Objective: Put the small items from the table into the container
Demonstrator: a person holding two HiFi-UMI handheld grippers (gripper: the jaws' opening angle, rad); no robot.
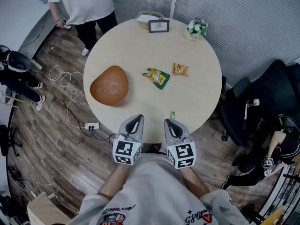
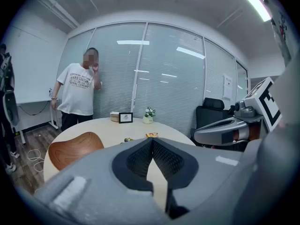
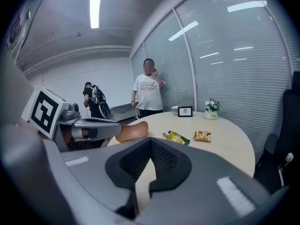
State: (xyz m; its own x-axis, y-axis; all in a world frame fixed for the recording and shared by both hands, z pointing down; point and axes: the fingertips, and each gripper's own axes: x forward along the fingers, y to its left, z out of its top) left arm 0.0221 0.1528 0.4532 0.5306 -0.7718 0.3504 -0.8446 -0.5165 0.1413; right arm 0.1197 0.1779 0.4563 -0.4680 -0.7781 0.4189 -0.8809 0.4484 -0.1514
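On the round beige table [image 1: 197,83] lie a yellow-green snack packet [image 1: 157,77], an orange snack packet [image 1: 180,70] and a small green item [image 1: 172,115] near the front edge. A brown wooden bowl-shaped container [image 1: 109,85] sits at the table's left. My left gripper [image 1: 136,120] and right gripper [image 1: 171,123] hover side by side at the table's near edge, both shut and empty. In the right gripper view the two packets [image 3: 177,137] [image 3: 202,136] and the container [image 3: 131,130] lie ahead. The left gripper view shows the container [image 2: 70,150] at its left.
At the table's far side stand a small picture frame [image 1: 158,26], a shallow dish [image 1: 149,18] and a small flower pot [image 1: 196,28]. A person [image 1: 84,6] stands beyond the table at the left. Black office chairs [image 1: 262,102] are at the right; cables and a power strip [image 1: 91,125] lie on the floor.
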